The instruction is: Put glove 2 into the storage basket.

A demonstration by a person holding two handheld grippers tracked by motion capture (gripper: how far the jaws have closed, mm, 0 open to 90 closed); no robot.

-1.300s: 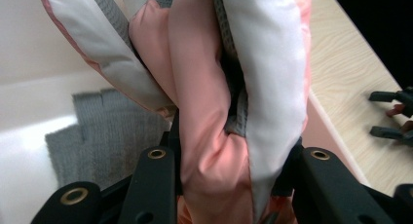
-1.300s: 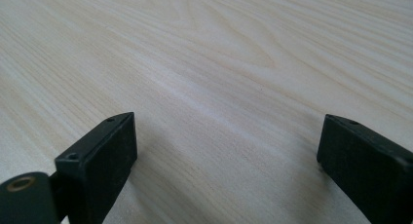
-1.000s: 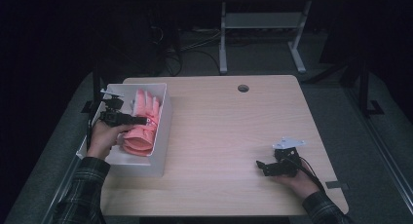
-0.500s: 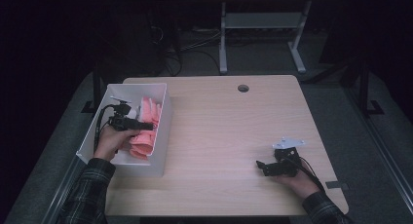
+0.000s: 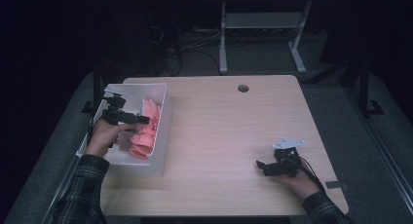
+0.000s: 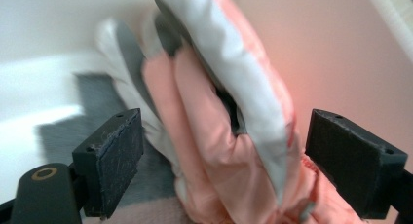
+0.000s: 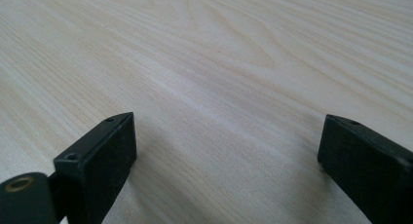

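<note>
1. The left gripper (image 5: 139,120) is over the white bin (image 5: 163,114), which stands at about 9 o'clock on the bench (image 5: 234,131).
2. Its jaws have just been opening and now stand wide; in the left gripper view the pink gloves (image 6: 219,136) lie between the two pads (image 6: 114,160) without being pressed.
3. The pink gloves (image 5: 146,129) are inside the bin, against its right wall, at 3 o'clock from the left hand (image 5: 104,136).
4. A white and grey part of one glove lies on top of the pink part.
5. The right gripper (image 5: 260,165) rests low on the bench at about 5 o'clock, well apart from the bin.
6. Its jaws are wide, with bare wood between them.
</note>
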